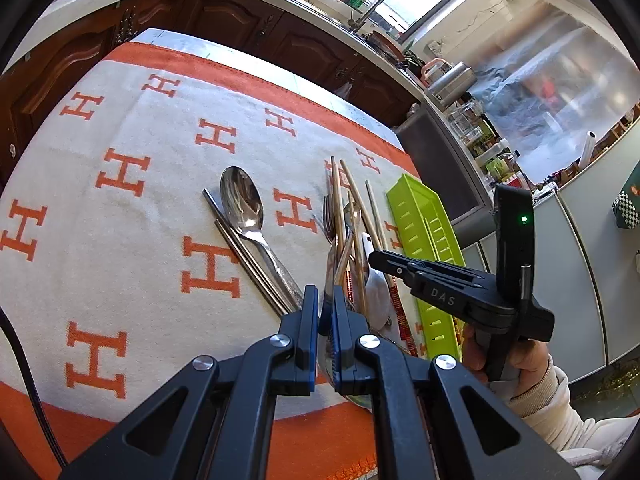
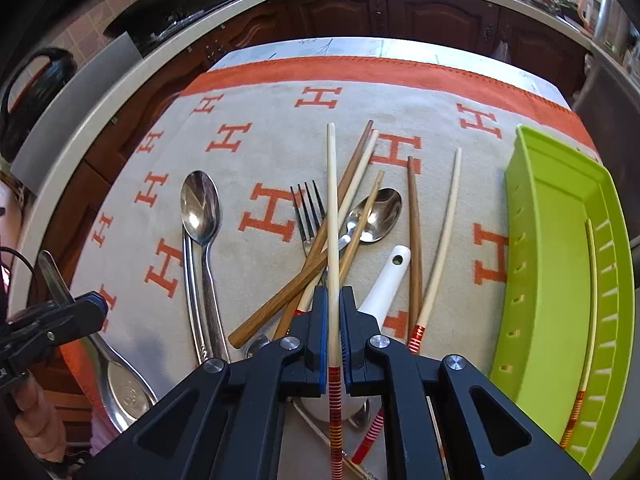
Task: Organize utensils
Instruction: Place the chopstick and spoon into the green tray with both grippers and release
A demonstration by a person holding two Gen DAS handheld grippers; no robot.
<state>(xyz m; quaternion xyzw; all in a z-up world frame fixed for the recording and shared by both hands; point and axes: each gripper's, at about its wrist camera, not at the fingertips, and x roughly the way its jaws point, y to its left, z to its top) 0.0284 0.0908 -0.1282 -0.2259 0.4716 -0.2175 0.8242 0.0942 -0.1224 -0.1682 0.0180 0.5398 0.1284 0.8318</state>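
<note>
My right gripper [image 2: 333, 300] is shut on a pale chopstick [image 2: 331, 208] with a red-striped end, held over the pile of utensils on the orange-and-cream H-patterned cloth [image 2: 256, 148]. The left wrist view shows this gripper [image 1: 376, 259] from the side, just left of the lime-green tray [image 1: 420, 208]. My left gripper [image 1: 324, 302] is shut on a large steel spoon [image 2: 120, 380], which it holds by the handle at the table's left front; that gripper [image 2: 96, 310] also shows in the right wrist view. In the green tray [image 2: 552, 240] lies one striped chopstick [image 2: 591, 280].
The pile holds a fork [image 2: 308, 208], a small steel spoon [image 2: 380, 212], a white ceramic spoon [image 2: 390, 276], brown chopsticks [image 2: 414, 232] and pale ones [image 2: 444, 232]. A steel spoon [image 2: 200, 204] and metal chopsticks [image 2: 190, 280] lie to the left. Dark wood cabinets [image 2: 432, 12] stand behind the table.
</note>
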